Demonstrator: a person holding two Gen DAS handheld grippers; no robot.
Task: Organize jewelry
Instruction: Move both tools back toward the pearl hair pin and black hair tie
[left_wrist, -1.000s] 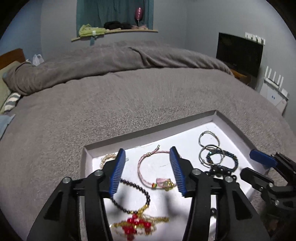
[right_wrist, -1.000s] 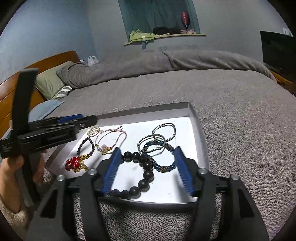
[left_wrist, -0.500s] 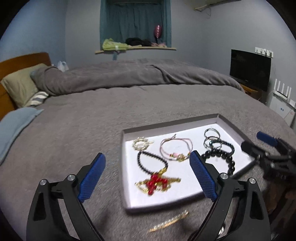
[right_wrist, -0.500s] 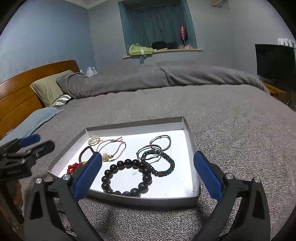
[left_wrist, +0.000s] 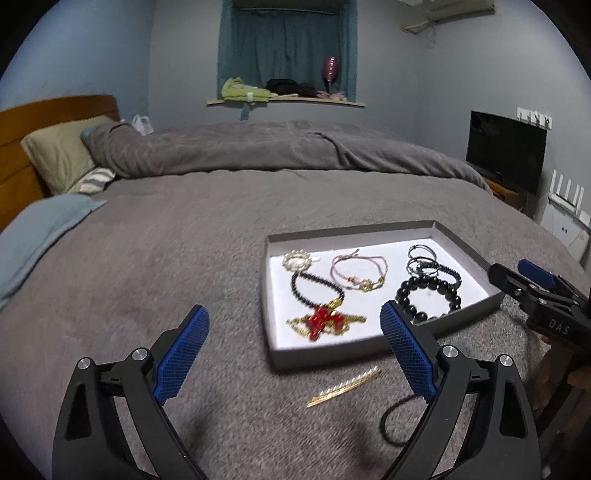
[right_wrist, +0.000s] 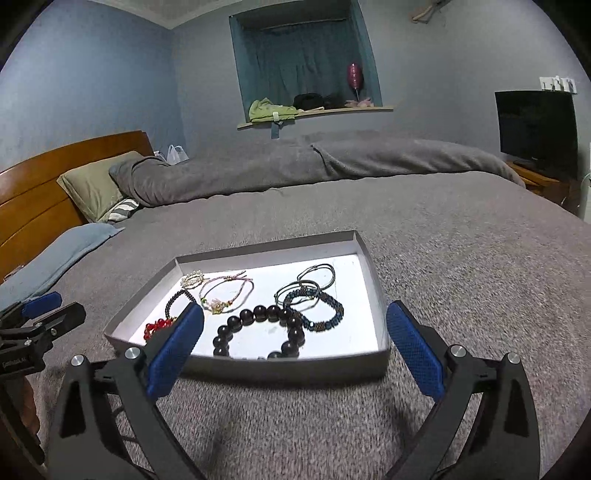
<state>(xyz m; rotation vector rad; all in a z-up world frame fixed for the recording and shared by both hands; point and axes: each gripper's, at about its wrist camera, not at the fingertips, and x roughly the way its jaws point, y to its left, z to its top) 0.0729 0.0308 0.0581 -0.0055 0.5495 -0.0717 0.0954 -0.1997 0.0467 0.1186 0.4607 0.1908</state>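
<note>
While both the left gripper and right gripper hang wide and empty, the thin gold hair clip near the tray could sink into the blanket and slip a pinch.

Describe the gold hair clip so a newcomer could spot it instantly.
Find the shallow grey tray of bracelets on the grey bed cover. Just outside the tray's near wall, on the cover itself, lies the gold hair clip. It is a thin, straight, ridged gold bar, unlike the round bracelets, and it is not in the tray.
</note>
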